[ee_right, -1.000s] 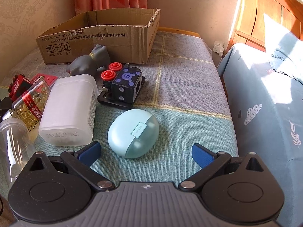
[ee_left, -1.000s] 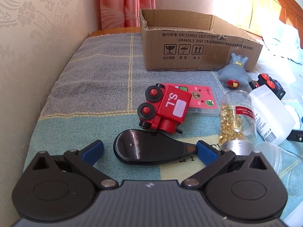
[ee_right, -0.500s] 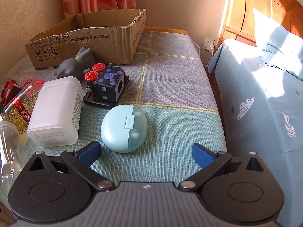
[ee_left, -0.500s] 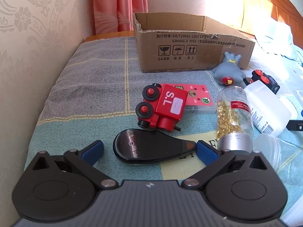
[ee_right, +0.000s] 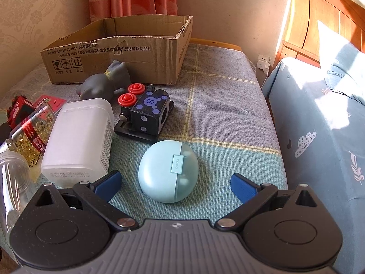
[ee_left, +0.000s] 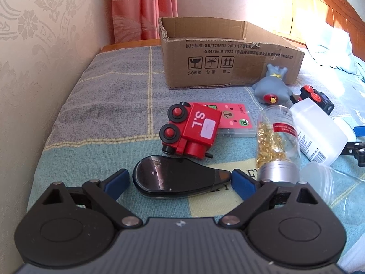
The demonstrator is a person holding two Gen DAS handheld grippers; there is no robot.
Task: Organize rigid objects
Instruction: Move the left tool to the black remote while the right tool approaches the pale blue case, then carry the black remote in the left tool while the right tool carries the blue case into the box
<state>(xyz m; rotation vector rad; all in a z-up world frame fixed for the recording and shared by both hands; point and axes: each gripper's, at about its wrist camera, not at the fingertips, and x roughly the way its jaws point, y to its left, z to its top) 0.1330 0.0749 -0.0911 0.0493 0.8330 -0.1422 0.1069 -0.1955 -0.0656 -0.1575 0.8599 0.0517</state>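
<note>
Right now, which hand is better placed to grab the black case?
Left. The left gripper is open, fingers either side of the black case. The right gripper is open around the blue earbud case.

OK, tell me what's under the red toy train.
The red toy train lies tipped over, partly on a pink card case and partly on the blanket. The case's left portion is covered, so anything beneath the train there can't be seen.

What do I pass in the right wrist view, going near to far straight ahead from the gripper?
right gripper → pale blue round earbud case → black cube toy with red wheels → grey rubber animal figure → open brown cardboard box.
</note>
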